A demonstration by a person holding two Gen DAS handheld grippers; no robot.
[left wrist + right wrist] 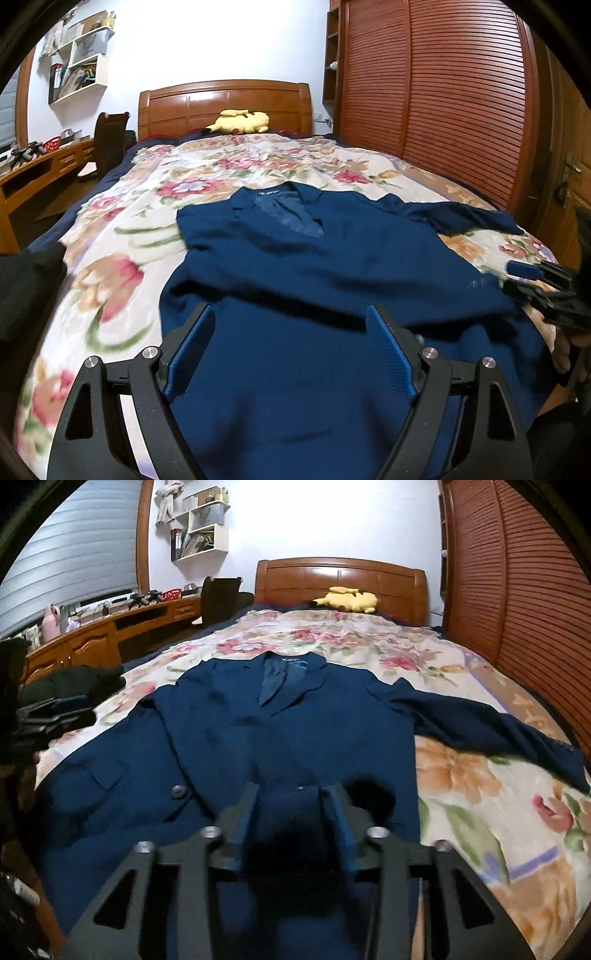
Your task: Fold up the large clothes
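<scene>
A navy blue suit jacket (pixel 332 266) lies face up on the floral bedspread (pixel 122 240), its collar toward the headboard. One sleeve (pixel 498 731) stretches out to the right. My left gripper (pixel 291 314) hovers over the jacket's lower part, open wide with nothing between its blue pads. My right gripper (pixel 291 790) is low over the jacket's (pixel 229 731) front hem near a button (pixel 179 791). Its blurred fingers stand apart with cloth bunched beneath them, and I see no pinch. Each gripper shows at the edge of the other's view: the right (pixel 535 280), the left (pixel 55 716).
A yellow plush toy (pixel 240 122) lies by the wooden headboard (pixel 221 103). Louvered wardrobe doors (pixel 443 92) run along the bed's right side. A desk (pixel 110 635) and a dark chair (pixel 218 598) stand to the left, with wall shelves (pixel 199 528) above. A dark sleeve (pixel 26 291) is at the left edge.
</scene>
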